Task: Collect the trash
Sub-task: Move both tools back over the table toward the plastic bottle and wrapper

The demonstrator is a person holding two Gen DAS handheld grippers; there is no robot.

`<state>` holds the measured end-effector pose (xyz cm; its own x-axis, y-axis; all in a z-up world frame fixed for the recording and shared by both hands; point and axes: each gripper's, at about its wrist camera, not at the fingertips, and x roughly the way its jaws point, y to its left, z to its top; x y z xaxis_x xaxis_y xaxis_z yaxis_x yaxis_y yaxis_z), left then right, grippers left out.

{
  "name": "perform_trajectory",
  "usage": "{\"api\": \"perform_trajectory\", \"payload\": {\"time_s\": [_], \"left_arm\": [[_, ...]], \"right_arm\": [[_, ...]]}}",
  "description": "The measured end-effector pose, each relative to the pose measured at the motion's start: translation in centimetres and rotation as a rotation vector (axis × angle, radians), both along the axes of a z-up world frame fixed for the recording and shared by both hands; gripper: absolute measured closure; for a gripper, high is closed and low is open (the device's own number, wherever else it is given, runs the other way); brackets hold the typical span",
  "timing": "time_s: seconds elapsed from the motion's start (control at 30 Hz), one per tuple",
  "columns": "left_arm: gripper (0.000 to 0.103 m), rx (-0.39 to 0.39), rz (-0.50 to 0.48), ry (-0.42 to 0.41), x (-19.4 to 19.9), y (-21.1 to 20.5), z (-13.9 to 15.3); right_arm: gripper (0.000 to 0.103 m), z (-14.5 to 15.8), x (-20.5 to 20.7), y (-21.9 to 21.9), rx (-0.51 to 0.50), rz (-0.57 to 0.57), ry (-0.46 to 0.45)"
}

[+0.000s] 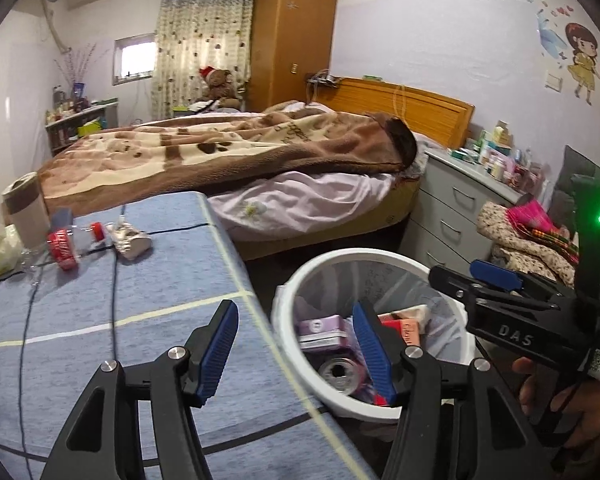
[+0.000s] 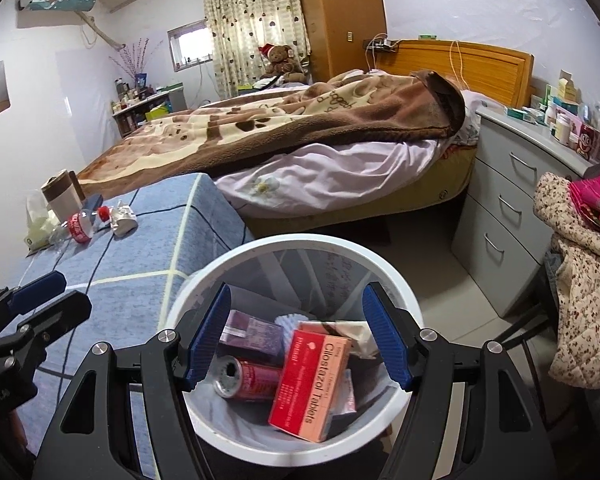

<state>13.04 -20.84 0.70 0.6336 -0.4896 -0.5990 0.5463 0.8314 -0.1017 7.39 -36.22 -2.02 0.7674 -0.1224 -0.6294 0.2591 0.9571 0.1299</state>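
While both grippers are held empty with jaws spread, remaining trash is noted far left on the blue-covered table [image 1: 140, 300]: a plastic bottle [image 1: 62, 249], its long axis running toward the viewer, and a crumpled wrapper [image 1: 130, 242] just beside it. The left gripper [image 1: 296, 350] is judged nearer; the right gripper [image 2: 296, 340] hangs over the white bin [image 2: 188, 296]

You stand in a pale lilac bedroom: a wooden-headboard bed [image 2: 460, 60] under a brown blanket [image 2: 284, 120], a tall orange wardrobe [image 1: 292, 36] beside heart-print curtains [image 2: 256, 24], a small bright window [image 1: 136, 56], grey drawers [image 2: 512, 216] at right, cartoon stickers [image 1: 580, 60] on the wall.
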Motion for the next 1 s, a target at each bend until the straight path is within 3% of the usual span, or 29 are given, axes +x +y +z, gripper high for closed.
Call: {"api": "perform_trajectory", "payload": {"time_s": [0.47, 1.0], "left_arm": [[0.043, -0.002, 0.112, -0.046, 2.0, 6.6, 1.7], [0.043, -0.034, 0.266, -0.029, 7.2, 16.7, 2.2]], "right_arm": [[0.033, 1.0, 2.4, 4.3, -0.007, 0.101, -0.043], [0.033, 1.3, 7.3, 9.8, -0.048, 0.254, -0.040]]}}
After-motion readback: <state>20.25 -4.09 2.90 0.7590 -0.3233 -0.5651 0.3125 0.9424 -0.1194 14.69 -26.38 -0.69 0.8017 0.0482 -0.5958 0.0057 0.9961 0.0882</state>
